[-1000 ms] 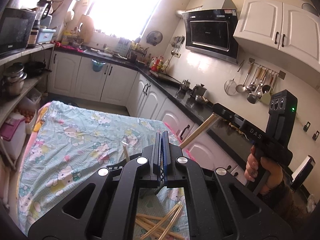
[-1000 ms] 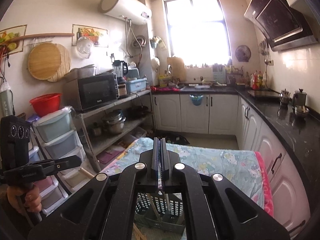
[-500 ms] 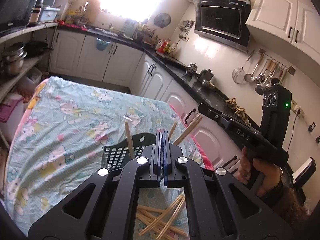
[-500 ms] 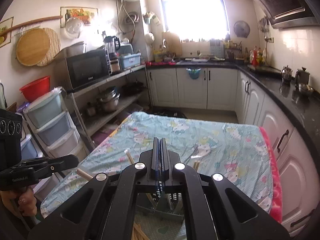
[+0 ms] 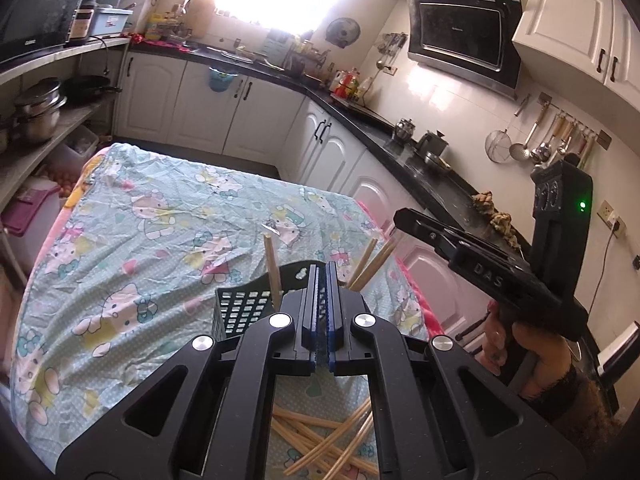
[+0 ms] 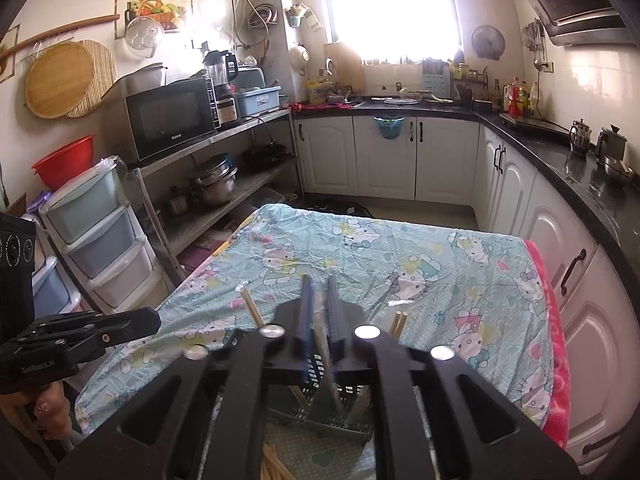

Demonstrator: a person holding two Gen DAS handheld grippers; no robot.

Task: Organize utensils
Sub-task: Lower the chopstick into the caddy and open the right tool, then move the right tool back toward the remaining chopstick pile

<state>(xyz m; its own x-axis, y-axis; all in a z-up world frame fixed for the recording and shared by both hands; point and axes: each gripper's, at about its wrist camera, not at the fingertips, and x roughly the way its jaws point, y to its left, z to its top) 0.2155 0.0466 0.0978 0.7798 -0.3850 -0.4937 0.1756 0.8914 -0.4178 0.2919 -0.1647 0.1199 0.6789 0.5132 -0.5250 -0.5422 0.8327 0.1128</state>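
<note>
Since a second ago both grippers have come down toward the table, so the cloth (image 5: pixel 152 240) fills more of each view and the basket (image 5: pixel 244 308) now shows above the left gripper's (image 5: pixel 321 280) frame. The right gripper's (image 6: pixel 318 300) jaws, pressed together before, have just been opening: a narrow gap now stands between its blurred pads, and a thin chopstick (image 6: pixel 325 344) lies in that gap, slanting down into the basket; whether the pads still touch it cannot be told. The left gripper's jaws are together, with nothing between them.

The black mesh basket stands on the table just beyond both grippers. Several chopsticks stand tilted in it: one upright stick (image 5: pixel 271 268) at its left side and a few leaning out to the right (image 5: pixel 370 266). A loose pile of chopsticks (image 5: pixel 320 444) lies crossed on the cloth below the left gripper, nearer the person. A hand (image 5: pixel 516 344) holds the right gripper's handle.

The table wears a pale blue cartoon-cat cloth over a pink blanket (image 6: pixel 556 344). Around it is a kitchen: white cabinets (image 6: pixel 400 156) under a black counter (image 6: pixel 576 168), a bright window (image 6: pixel 392 8), a range hood (image 5: pixel 460 32), a microwave (image 6: pixel 172 116) on a metal shelf with pots below, plastic drawers (image 6: pixel 100 236), and ladles hanging on the wall (image 5: pixel 540 140).
</note>
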